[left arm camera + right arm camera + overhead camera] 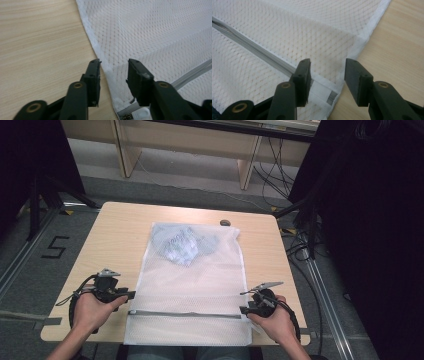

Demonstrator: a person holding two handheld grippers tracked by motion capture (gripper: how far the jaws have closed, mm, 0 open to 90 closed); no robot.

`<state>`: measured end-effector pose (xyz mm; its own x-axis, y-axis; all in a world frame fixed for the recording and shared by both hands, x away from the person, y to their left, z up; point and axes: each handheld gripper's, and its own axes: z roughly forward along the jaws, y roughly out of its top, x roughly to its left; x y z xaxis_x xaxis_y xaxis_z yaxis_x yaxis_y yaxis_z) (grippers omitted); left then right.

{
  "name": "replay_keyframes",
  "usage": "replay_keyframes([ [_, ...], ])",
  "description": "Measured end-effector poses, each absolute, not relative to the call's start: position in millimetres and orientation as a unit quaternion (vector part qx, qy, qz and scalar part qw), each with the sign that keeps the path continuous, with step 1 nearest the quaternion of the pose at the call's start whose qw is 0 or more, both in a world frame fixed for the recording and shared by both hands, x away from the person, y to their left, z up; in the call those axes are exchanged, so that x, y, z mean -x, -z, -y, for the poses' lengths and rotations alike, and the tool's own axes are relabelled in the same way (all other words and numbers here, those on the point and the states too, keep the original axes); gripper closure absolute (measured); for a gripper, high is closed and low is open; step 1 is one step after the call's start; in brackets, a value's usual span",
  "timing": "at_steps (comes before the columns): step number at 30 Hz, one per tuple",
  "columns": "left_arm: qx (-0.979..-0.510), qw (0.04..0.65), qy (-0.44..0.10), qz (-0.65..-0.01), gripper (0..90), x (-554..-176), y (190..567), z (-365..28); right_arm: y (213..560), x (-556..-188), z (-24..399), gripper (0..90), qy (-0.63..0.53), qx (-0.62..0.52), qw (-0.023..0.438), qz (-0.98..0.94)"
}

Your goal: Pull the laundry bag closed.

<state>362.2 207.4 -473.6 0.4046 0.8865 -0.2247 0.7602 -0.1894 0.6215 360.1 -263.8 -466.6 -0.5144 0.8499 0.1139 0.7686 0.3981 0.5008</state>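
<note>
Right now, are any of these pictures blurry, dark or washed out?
High view: soft and low in detail, dark at both sides, the mesh bag bright but readable. Left gripper view: mesh sharp, jaw bases blurred. Right gripper view: near mesh sharp, far mesh paler and softer.

Black tongs (113,75) — brass rivets, grey top plates, trailing cables.

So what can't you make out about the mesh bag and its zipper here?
- Clothes inside the mesh bag, high view: blurred by mesh, kind unclear.
- Zipper pull, left gripper view: cut off at the bottom edge.
- Small dark thing on the table: too small.
</note>
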Motion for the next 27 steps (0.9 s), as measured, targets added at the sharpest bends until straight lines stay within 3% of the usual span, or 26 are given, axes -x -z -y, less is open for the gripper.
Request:
replay_keyframes([
  [9, -0.770, 0.322, -0.113, -0.540, 82.9, -363, 477, -202, 455, -353, 227, 59.9, -0.278, -0.426, 0.085, -0.857],
  [15, -0.793, 0.287, -0.101, -0.528, 87.5, -364, 477, -202, 455, -351, 207, 59.4, -0.291, -0.401, 0.067, -0.866],
  [27, -0.794, 0.272, -0.071, -0.540, 89.6, -365, 482, -201, 451, -353, 173, 60.4, -0.322, -0.381, 0.037, -0.866],
])
